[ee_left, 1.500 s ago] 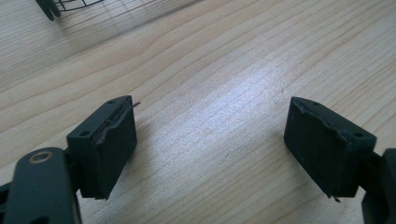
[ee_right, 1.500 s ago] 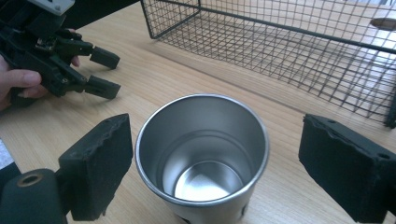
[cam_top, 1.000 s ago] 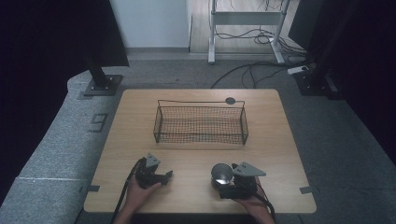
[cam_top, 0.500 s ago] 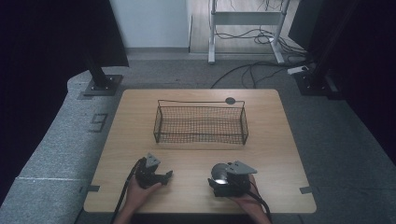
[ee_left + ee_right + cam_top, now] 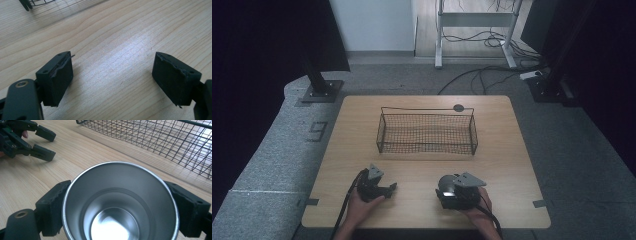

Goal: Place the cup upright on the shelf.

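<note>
Left hand-held gripper (image 5: pixel 388 188): jaws spread wide, empty, low over the surface (image 5: pixel 512 150).
Right hand-held gripper (image 5: pixel 117 202): clamped round a steel cup (image 5: pixel 120 205).
Cup: near edge, before the wire basket (image 5: pixel 427 132).

Both tools are showing matte black bodies. The left tool (image 5: pixel 388 188) is trailing a black cable and carrying a small grey plate. The right tool (image 5: pixel 446 189) is wearing a grey three-cornered plate. Its pads (image 5: pixel 51 202) are looking chipped along their edges, and a brass-coloured ring, perhaps a screw, is sitting in each tool's near link.
</note>
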Demonstrator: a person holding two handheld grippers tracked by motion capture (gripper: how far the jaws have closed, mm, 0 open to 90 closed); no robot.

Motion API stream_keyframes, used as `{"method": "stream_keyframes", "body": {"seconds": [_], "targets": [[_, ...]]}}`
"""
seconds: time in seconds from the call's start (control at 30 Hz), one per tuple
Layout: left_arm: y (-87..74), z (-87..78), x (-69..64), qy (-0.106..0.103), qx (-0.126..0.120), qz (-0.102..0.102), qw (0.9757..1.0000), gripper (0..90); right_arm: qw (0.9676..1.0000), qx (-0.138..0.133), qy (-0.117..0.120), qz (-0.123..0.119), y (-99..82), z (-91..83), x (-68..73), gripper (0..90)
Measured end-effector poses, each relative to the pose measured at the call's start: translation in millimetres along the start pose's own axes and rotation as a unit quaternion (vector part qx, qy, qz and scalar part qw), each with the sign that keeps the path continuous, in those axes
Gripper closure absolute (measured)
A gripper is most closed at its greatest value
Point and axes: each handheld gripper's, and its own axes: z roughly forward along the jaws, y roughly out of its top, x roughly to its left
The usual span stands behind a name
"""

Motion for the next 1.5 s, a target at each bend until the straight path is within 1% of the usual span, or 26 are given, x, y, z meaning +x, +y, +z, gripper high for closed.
{"method": "stream_keyframes", "body": {"seconds": [0.17, 0.47, 0.77, 1.2, 1.5], "targets": [[0.0, 0.0, 0.0, 0.000, 0.000, 0.000, 1.0000, 17.0, 1.0000, 0.000, -0.003, 0.002, 0.3, -0.5, -1.7, 13.2], [0.0, 0.0, 0.1, 0.000, 0.000, 0.000, 1.0000, 17.0, 0.9998, -0.020, 0.004, 0.009, 7.0, -9.8, -6.1, 13.3], [0.0, 0.0, 0.1, 0.000, 0.000, 0.000, 1.0000, 17.0, 0.9993, -0.035, 0.009, 0.011, 14.1, -17.3, -10.4, 13.3], [0.0, 0.0, 0.0, 0.000, 0.000, 0.000, 1.0000, 17.0, 0.9988, -0.047, 0.003, 0.013, 21.7, -24.2, -13.7, 13.3], [0.0, 0.0, -0.1, 0.000, -0.001, -0.001, 1.0000, 17.0, 0.9983, -0.057, -0.001, 0.010, 32.2, -28.1, -14.7, 13.3]]}}
